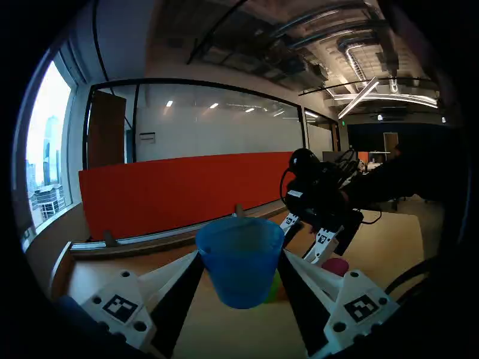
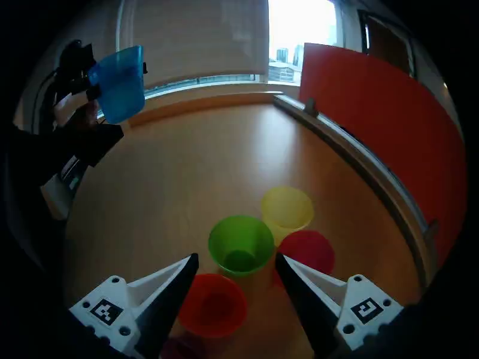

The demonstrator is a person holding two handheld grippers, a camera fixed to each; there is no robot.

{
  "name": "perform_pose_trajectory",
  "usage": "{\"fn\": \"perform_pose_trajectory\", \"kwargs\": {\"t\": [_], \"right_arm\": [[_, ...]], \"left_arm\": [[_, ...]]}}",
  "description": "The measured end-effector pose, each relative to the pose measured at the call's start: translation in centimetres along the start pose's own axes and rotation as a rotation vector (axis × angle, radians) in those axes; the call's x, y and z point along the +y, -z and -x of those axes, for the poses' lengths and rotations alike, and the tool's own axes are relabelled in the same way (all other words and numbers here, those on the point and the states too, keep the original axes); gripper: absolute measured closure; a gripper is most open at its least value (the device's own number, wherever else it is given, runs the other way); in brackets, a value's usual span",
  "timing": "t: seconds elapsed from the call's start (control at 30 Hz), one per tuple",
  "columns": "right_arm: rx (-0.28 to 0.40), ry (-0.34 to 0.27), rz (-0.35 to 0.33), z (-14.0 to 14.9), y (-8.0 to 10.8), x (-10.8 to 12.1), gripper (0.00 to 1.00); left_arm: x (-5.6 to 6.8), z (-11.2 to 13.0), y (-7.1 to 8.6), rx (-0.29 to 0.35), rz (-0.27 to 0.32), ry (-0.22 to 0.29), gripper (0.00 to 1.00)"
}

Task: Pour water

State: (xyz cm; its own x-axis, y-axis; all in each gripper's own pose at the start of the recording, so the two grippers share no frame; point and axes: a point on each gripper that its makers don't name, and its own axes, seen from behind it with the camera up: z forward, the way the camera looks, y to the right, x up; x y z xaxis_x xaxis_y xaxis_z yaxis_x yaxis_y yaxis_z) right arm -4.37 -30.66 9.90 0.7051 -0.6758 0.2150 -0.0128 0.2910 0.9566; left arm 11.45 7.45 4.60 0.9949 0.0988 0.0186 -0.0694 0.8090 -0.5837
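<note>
Gripping the blue cup [image 1: 241, 269] from both sides, the left gripper [image 1: 240, 256] holds it clear above the wooden counter [image 2: 179, 167], roughly upright; whether it contains water I cannot tell. In the right gripper view, the right gripper [image 2: 235, 258] hangs over a cluster of cups with its fingers spread and nothing between them. A green cup [image 2: 240, 244] stands below the gap. A yellow cup [image 2: 287, 208] sits just behind it, a red cup [image 2: 306, 251] beside it, and an orange-red cup [image 2: 211, 305] nearest the camera. An orange partition [image 1: 179, 191] runs along the counter's far edge.
</note>
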Motion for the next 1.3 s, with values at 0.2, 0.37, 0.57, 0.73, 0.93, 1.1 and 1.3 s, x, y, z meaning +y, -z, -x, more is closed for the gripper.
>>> {"fn": "perform_pose_trajectory", "kwargs": {"t": [0.2, 0.37, 0.57, 0.73, 0.93, 1.1, 1.3], "right_arm": [[-0.012, -0.005, 0.004, 0.3, -0.3, 0.1, 0.01], [-0.016, -0.012, 0.006, 0.4, -0.6, 0.2, 0.00], [-0.017, -0.011, 0.005, 0.3, -0.8, 0.1, 0.01], [-0.019, -0.011, 0.004, 0.4, -0.8, 0.1, 0.00], [-0.024, -0.007, 0.000, 0.5, -0.8, -0.1, 0.00], [-0.032, -0.002, -0.004, 0.7, -0.8, -0.4, 0.00], [-0.040, -0.007, -0.004, 1.0, -1.1, -0.3, 0.01]], "left_arm": [[-0.1, 0.1, 0.1, -0.001, -0.002, 0.000, 0.18], [-0.1, 0.3, 0.2, 0.000, -0.001, 0.001, 0.18], [-0.1, 0.4, 0.2, -0.002, -0.002, 0.001, 0.18], [-0.1, 0.4, 0.3, -0.002, -0.002, 0.000, 0.18], [-0.1, 0.3, 0.4, -0.001, -0.001, 0.000, 0.18], [-0.2, 0.3, 0.5, -0.001, -0.002, 0.001, 0.18], [-0.1, 0.4, 0.5, -0.001, 0.000, 0.000, 0.18]]}}
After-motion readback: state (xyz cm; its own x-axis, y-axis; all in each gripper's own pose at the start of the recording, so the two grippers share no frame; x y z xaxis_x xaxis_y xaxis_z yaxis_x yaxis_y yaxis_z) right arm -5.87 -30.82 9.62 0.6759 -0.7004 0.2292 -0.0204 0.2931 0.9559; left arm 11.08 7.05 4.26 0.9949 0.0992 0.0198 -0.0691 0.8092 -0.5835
